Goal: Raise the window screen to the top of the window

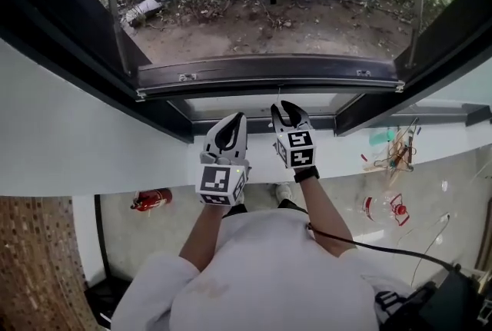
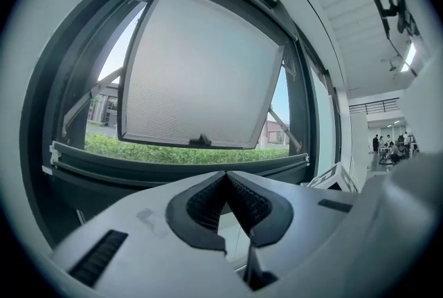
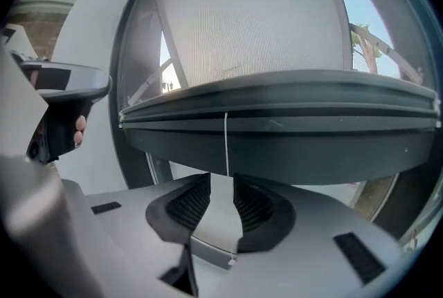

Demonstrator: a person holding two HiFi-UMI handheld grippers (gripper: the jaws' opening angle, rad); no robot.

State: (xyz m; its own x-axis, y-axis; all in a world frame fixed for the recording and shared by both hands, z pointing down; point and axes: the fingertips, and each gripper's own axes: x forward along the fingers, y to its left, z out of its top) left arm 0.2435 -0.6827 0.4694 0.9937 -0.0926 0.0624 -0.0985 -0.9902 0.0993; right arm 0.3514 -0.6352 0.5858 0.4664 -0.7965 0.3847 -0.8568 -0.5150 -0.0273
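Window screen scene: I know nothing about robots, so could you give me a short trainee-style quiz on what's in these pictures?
1. True or false: the left gripper has its jaws wide apart.
2. What hangs between the jaws of the right gripper?
A) a white pull cord
B) a bunch of keys
C) a folded cloth
3. In a few words: what red thing shows at the lower left of the head view?

Key
1. False: its jaws are together, with nothing between them.
2. A: the cord hangs free in the gap and the pads do not press on it.
3. A fire extinguisher, lying on its side.
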